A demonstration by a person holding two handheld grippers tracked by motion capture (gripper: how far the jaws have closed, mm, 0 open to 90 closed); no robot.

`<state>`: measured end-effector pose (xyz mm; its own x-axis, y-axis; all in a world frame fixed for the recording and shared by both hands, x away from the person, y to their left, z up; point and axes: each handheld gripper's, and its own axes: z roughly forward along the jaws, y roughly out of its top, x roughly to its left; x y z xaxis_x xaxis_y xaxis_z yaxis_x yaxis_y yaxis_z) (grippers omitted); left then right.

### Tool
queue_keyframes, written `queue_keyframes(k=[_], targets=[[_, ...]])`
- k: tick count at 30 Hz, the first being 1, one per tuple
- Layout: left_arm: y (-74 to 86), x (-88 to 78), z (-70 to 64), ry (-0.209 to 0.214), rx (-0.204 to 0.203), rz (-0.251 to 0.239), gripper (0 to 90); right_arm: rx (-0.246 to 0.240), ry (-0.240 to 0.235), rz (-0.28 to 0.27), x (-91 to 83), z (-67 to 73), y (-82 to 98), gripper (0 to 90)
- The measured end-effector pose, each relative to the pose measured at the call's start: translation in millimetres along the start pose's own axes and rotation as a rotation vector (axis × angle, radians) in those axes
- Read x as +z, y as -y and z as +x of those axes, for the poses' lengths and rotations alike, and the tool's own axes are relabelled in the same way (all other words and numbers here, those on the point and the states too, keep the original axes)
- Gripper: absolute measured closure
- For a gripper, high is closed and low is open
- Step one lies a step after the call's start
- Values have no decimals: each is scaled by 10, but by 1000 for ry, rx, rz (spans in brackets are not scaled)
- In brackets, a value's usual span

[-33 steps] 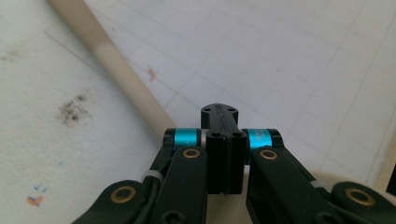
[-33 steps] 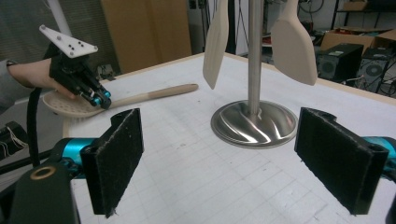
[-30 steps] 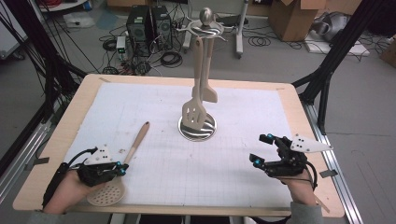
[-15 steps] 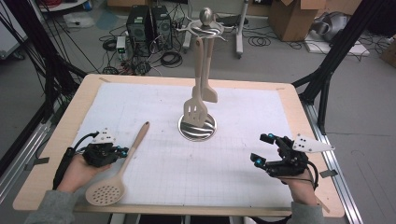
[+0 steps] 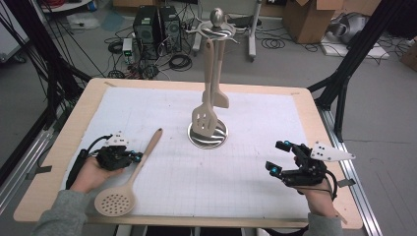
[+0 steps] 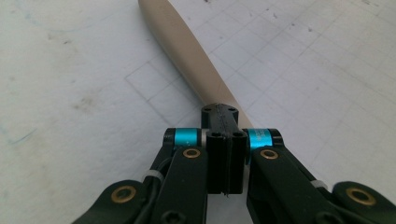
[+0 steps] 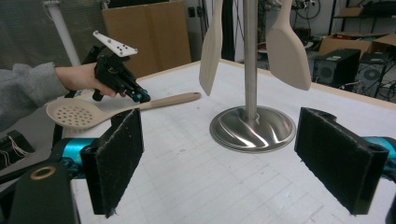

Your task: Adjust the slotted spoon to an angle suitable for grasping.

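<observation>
Beige and smooth, the round perforated skimmer (image 5: 129, 183) lies flat on the gridded white mat (image 5: 236, 167), its tapered handle pinched by the low, level left gripper (image 5: 138, 157), while the right gripper (image 5: 278, 157) gapes empty.

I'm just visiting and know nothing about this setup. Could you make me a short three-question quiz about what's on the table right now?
1. True or false: the left gripper is shut on the skimmer handle.
2. How many utensils hang from the stand?
A. one
B. two
C. four
3. Fill in: the right gripper has its jaws ____ with nothing between them.

Key:
1. True: its jaws are clamped on the handle, seen in the left gripper view.
2. B: a slotted turner and a spatula.
3. Open: the stand base shows through the gap in the right gripper view.
</observation>
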<state>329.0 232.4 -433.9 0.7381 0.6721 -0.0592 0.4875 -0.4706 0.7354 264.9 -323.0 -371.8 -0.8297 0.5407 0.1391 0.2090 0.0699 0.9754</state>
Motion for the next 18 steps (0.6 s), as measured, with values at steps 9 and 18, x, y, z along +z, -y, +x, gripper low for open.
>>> queue_keyframes(k=[9,18], targets=[[-32,68,-41,62,42,-10,896,-1,1,6,-3,-8,15,147],[-84,144,-174,157,97,1,896,4,1,4,-10,-6,19,148]])
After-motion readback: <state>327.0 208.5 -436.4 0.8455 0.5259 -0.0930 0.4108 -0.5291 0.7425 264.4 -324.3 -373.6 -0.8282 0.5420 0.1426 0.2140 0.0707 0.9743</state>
